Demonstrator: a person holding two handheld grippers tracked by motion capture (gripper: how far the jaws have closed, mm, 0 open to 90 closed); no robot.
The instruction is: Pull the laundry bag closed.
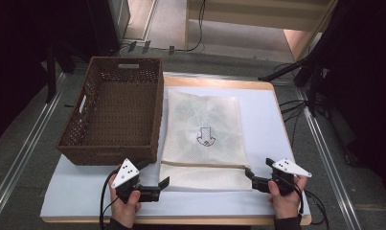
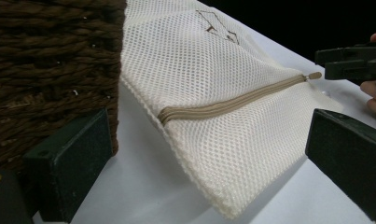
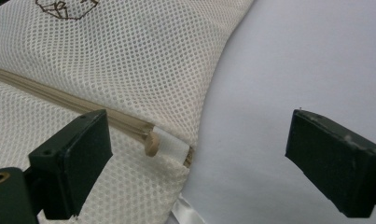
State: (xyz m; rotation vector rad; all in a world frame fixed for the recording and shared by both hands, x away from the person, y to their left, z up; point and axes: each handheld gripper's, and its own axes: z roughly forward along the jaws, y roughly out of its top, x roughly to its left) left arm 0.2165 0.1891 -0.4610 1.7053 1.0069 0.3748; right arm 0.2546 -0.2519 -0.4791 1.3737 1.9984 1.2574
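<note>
A cream mesh bag point(image 1: 203, 134) with a dark arrow print lies flat on the white mat point(image 1: 269, 124), its tan zipper point(image 2: 223, 105) running across the near end. My left gripper point(image 1: 163, 184) sits at the bag's near left corner, jaws open, with the corner point(image 2: 223, 186) lying ahead between them and untouched. My right gripper point(image 1: 249, 173) stands open at the near right corner. In the right gripper view point(image 3: 199, 135) the zipper pull point(image 3: 151, 142) lies just inside its left jaw. The right gripper point(image 2: 349, 60) also shows far off in the left gripper view.
A brown wicker basket point(image 1: 109, 155) stands on the mat left of the bag, and its wall point(image 2: 45, 70) is close beside my left jaw. The table's wooden edge point(image 1: 181, 220) runs just behind both hands. Cables and dark stands lie on the floor at the right.
</note>
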